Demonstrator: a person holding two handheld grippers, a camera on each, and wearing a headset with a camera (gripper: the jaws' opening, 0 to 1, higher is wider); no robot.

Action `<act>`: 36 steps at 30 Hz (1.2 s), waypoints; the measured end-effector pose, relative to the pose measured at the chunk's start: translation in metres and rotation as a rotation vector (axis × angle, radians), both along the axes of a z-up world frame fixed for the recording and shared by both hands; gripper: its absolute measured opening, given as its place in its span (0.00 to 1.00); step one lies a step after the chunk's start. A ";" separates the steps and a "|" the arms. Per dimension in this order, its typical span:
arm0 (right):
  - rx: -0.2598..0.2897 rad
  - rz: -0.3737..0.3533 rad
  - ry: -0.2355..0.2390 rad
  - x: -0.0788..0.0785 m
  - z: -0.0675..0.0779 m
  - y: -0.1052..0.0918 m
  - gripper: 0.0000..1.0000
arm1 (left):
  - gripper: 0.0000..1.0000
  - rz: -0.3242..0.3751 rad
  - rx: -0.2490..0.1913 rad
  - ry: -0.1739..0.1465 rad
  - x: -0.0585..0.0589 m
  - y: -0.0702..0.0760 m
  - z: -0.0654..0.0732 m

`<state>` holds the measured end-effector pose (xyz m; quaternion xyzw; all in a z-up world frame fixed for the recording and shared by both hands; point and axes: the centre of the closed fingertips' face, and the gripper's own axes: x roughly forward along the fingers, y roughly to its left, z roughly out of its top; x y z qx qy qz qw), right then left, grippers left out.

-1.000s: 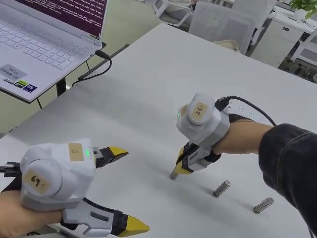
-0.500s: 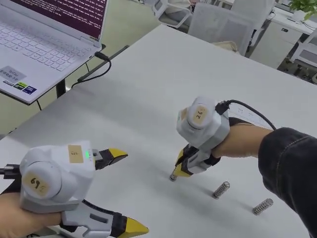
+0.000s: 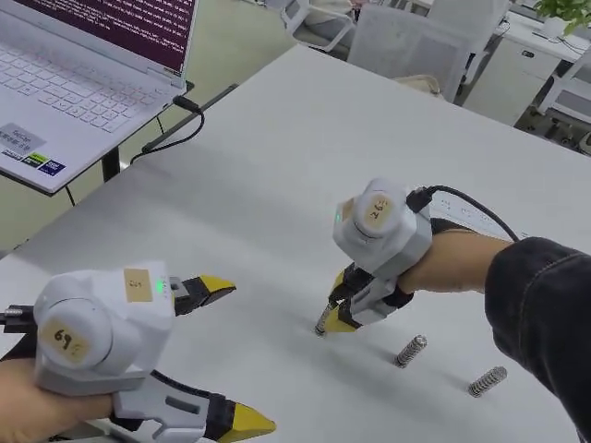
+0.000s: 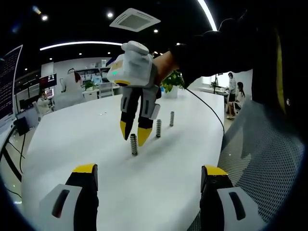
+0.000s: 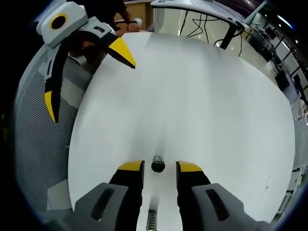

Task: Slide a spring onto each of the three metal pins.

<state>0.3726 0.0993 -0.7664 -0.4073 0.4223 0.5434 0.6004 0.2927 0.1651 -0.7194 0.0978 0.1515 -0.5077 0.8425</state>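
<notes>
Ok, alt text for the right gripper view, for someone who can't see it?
The right tool, jaws slightly apart, straddles an upright spring seen end on, on a white table. The left tool hangs wide open at upper left.

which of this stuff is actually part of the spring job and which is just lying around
Part of the job:
- right gripper, jaws either side of the first spring
- second spring and third spring, standing beside it
- left gripper, open, off to the side

Just lying about:
- laptop
- black cable
- office chair beyond the table
</notes>
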 end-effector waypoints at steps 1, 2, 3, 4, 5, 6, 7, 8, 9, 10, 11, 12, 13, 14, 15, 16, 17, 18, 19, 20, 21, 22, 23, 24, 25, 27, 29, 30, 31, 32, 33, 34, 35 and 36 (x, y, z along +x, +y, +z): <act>0.001 -0.003 0.002 0.000 0.000 0.000 0.26 | 0.86 0.001 0.000 0.000 0.000 0.000 0.000; 0.005 -0.006 0.003 0.000 0.000 -0.001 0.27 | 0.86 0.001 -0.001 0.001 0.000 0.000 0.000; 0.008 -0.008 0.002 0.000 0.000 -0.001 0.28 | 0.86 0.001 -0.001 0.000 0.000 0.000 0.000; 0.008 -0.008 0.003 0.000 0.000 -0.001 0.30 | 0.86 0.000 0.000 0.000 0.000 0.000 0.000; 0.007 -0.010 0.004 0.000 0.000 -0.002 0.31 | 0.86 0.000 0.000 0.001 0.000 0.000 0.000; 0.008 -0.012 0.004 -0.001 0.000 -0.002 0.33 | 0.86 0.000 -0.001 0.001 0.000 0.000 0.000; 0.011 -0.014 0.005 -0.001 0.000 -0.003 0.35 | 0.86 0.000 -0.001 0.000 0.000 0.000 0.000; 0.012 -0.015 0.004 -0.001 0.000 -0.003 0.37 | 0.86 -0.001 0.000 0.000 0.000 0.000 0.000; 0.014 -0.018 0.004 -0.001 0.000 -0.003 0.39 | 0.86 -0.001 0.000 0.001 0.000 -0.001 0.000; 0.017 -0.021 0.007 -0.001 0.000 -0.003 0.41 | 0.86 -0.002 0.000 0.001 0.000 -0.001 0.000; 0.017 -0.023 0.008 -0.002 0.000 -0.004 0.43 | 0.86 -0.002 0.001 0.000 0.000 -0.001 0.000; 0.015 -0.026 0.008 -0.002 -0.001 -0.005 0.44 | 0.86 -0.002 0.002 0.001 0.000 -0.001 0.000; 0.015 -0.028 0.010 -0.002 -0.001 -0.005 0.45 | 0.86 -0.003 0.002 0.000 0.000 -0.001 0.000; 0.017 -0.033 0.010 -0.002 -0.001 -0.005 0.46 | 0.86 -0.003 0.002 0.000 0.000 -0.001 0.000; 0.021 -0.036 0.008 -0.001 -0.001 -0.005 0.49 | 0.86 -0.003 0.002 0.000 0.000 -0.001 0.000; 0.029 -0.042 0.009 -0.001 0.000 -0.005 0.51 | 0.86 -0.003 0.002 0.001 0.000 -0.001 0.000; 0.034 -0.045 0.013 -0.002 0.000 -0.004 0.53 | 0.86 -0.003 0.003 0.001 0.000 -0.001 0.000; 0.040 -0.047 0.015 -0.002 0.000 -0.004 0.55 | 0.86 -0.002 0.002 0.002 0.000 -0.001 0.000; 0.041 -0.046 0.012 -0.002 0.000 -0.004 0.57 | 0.86 -0.002 0.002 0.001 0.000 -0.001 0.000; 0.048 -0.047 0.008 -0.001 0.001 -0.004 0.60 | 0.86 -0.002 0.003 0.001 0.000 -0.001 0.000; 0.055 -0.050 0.007 -0.001 0.001 -0.003 0.64 | 0.86 -0.002 0.002 0.001 0.000 -0.001 0.000; 0.061 -0.053 0.009 -0.001 0.002 -0.003 0.66 | 0.86 -0.001 0.002 0.001 0.000 -0.001 0.000; 0.065 -0.055 0.010 -0.002 0.002 -0.003 0.69 | 0.86 -0.001 0.002 0.001 0.000 -0.001 0.000; 0.070 -0.059 0.013 -0.002 0.002 -0.002 0.71 | 0.86 -0.001 0.002 0.002 0.000 -0.001 0.000; 0.074 -0.059 0.007 -0.001 0.002 -0.003 0.73 | 0.86 -0.001 0.004 0.003 0.000 -0.001 0.000; 0.093 -0.069 0.011 -0.002 0.002 -0.001 0.78 | 0.86 -0.001 0.003 0.004 0.000 -0.001 0.000; 0.106 -0.071 0.012 -0.002 0.003 -0.001 0.81 | 0.86 -0.001 0.004 0.003 0.001 -0.001 0.000; 0.107 -0.073 0.014 -0.002 0.003 -0.001 0.82 | 0.86 0.000 0.004 0.003 0.001 -0.001 0.000; 0.120 -0.078 0.014 -0.002 0.003 0.000 0.84 | 0.86 0.000 0.003 0.004 0.001 -0.001 0.000; 0.126 -0.079 0.016 -0.002 0.004 0.000 0.86 | 0.86 0.000 0.001 0.004 0.001 -0.001 0.000; 0.130 -0.081 0.016 -0.003 0.004 0.000 0.87 | 0.86 0.000 0.003 0.005 0.001 -0.001 -0.001; 0.134 -0.084 0.014 -0.002 0.004 0.000 0.88 | 0.86 0.000 0.006 0.005 0.001 -0.001 -0.001; 0.146 -0.086 0.005 -0.002 0.005 0.000 0.90 | 0.86 -0.001 0.005 0.007 0.001 -0.001 -0.001; 0.159 -0.088 0.007 -0.002 0.006 0.001 0.91 | 0.86 -0.001 0.003 0.007 0.001 -0.001 -0.001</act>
